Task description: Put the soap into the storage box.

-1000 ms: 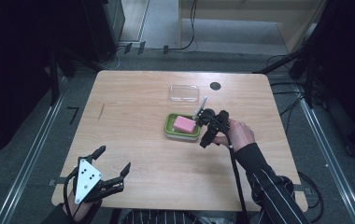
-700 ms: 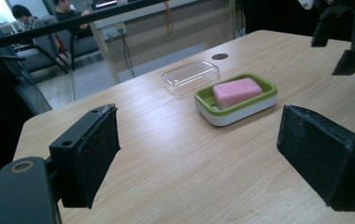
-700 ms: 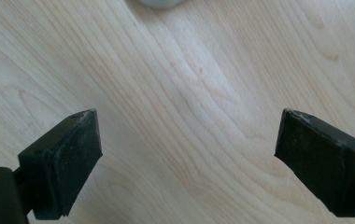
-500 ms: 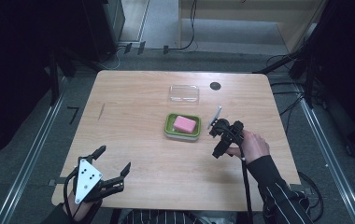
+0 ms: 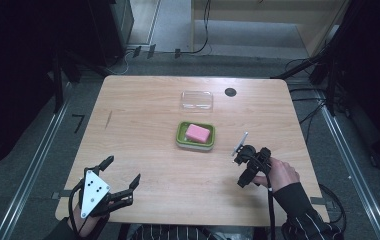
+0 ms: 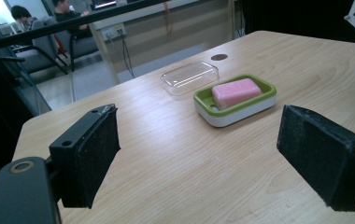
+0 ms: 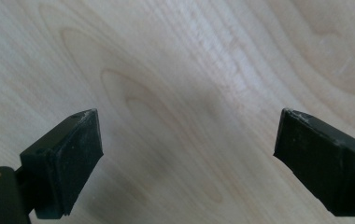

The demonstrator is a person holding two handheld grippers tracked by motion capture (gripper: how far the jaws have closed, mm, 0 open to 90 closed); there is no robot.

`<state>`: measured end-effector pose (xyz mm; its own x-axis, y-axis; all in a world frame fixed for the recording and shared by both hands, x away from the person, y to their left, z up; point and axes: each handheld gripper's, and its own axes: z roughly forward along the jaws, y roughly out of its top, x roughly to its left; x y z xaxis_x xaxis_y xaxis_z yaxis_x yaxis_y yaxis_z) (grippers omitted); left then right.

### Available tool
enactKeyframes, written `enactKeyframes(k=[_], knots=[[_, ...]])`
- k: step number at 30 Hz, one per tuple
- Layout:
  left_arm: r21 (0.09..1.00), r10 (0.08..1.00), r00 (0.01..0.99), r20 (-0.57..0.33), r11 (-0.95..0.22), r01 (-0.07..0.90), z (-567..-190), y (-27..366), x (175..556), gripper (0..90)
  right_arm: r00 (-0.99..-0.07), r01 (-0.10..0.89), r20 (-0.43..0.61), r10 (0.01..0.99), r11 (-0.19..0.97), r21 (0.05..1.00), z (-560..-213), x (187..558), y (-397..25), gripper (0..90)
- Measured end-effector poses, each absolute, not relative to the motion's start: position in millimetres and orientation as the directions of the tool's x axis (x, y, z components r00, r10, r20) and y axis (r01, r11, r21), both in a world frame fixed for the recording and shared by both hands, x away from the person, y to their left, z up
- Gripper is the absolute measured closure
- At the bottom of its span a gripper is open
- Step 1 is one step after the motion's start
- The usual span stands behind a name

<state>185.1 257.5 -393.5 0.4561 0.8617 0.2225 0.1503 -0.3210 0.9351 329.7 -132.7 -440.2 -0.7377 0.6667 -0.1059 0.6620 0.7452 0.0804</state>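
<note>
**Both grippers spread wide and empty, soap dish at table centre**

The left gripper (image 5: 123, 176) sits at the near left corner of the table (image 5: 143, 110), well apart from the green soap dish (image 5: 195, 136); its jaws are spread wide with nothing between them, and its own view looks across bare wood toward the dish. The right gripper (image 5: 244, 172) is held by a hand (image 5: 280, 173) near the dish, to its right and closer to the person. Its jaws are likewise wide apart and empty, pointing down at bare tabletop.

The table is light wood with visible grain, standing on a grey floor with dark equipment and cables around it. In the left gripper view, seated people show in the background beyond the far edge.

A pink soap bar (image 5: 198, 132) lies in the dish. A clear plastic lid (image 5: 197, 100) rests just beyond the dish, apart from it. A small dark round mark (image 5: 230, 92) sits right of the lid.
</note>
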Motion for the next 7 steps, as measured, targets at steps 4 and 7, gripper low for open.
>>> enactKeyframes(k=[4,7], knots=[[0.935,0.86,0.458,0.225,-0.323,0.147,-393.4,256.8,185.5,13.2,-0.733,0.669,-0.1,0.673,0.74,0.073,-443.9,324.7,-138.9,8.0],[0.934,0.859,0.458,0.228,-0.326,0.146,-393.5,256.1,186.2,13.2,-0.726,0.677,-0.085,0.683,0.731,0.085,-445.2,324.7,-142.2,9.3]])
